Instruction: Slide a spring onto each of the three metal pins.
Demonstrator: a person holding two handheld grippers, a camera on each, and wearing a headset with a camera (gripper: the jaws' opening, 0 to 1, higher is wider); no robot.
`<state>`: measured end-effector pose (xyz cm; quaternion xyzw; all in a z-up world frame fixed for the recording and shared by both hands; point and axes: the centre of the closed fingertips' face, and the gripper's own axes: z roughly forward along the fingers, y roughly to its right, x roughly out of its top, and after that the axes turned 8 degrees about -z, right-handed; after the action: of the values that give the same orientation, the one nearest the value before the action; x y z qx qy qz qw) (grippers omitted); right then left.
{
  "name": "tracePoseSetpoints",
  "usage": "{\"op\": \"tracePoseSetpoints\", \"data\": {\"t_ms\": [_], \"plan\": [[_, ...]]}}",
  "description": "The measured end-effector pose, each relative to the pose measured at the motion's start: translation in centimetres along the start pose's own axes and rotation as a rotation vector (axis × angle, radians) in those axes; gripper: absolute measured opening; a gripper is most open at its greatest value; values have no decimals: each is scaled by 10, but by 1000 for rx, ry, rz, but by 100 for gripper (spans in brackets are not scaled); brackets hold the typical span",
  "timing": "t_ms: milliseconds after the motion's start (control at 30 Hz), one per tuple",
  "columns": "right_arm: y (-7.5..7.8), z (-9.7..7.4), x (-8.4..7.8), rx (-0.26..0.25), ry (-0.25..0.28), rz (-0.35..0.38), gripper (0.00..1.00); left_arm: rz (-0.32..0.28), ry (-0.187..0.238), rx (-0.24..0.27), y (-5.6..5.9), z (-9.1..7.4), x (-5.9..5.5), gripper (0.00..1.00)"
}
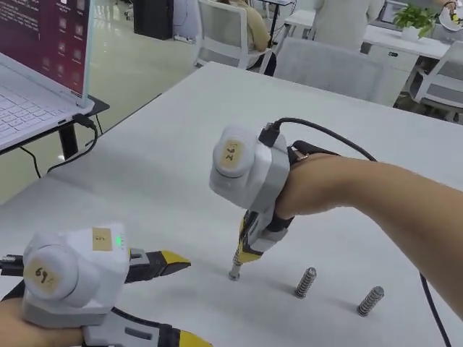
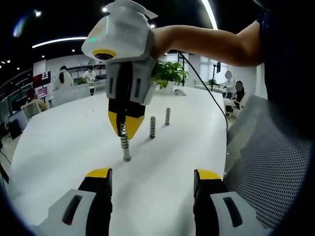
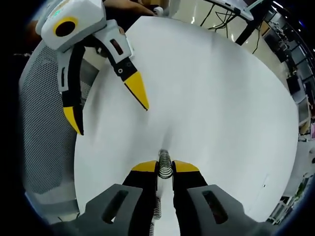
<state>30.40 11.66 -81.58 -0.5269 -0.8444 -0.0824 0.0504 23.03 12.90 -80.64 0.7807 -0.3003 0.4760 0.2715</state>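
Right gripper [image 3: 165,167]: jaws narrow, clamped on a spring [image 3: 166,164].
Spring axis: near upright, lower end over the bare pin [image 1: 235,273].
Neighbours: a sprung pin [image 1: 306,282] and a second sprung pin [image 1: 370,301], standing apart to its right.
Left gripper [image 1: 189,302]: jaws wide, holding nothing, well left of the pins.
Table [image 1: 181,144]: open white top around the pins.

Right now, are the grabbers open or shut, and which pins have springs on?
right gripper, shut on the spring.
left gripper, open, empty.
spring, held upright, lower end on the first pin.
second pin, spring on.
third pin, spring on.
laptop, open, screen lit.
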Motion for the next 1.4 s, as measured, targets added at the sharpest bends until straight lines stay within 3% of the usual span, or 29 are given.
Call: {"op": "tracePoseSetpoints", "data": {"t_ms": [900, 1400], "plan": [[-10, 26, -8, 20, -18, 25, 9, -2, -4, -2, 0, 2, 2, 60], [-9, 25, -5, 15, 3, 35, 13, -2, -9, 0, 0, 2, 1, 60]]}}
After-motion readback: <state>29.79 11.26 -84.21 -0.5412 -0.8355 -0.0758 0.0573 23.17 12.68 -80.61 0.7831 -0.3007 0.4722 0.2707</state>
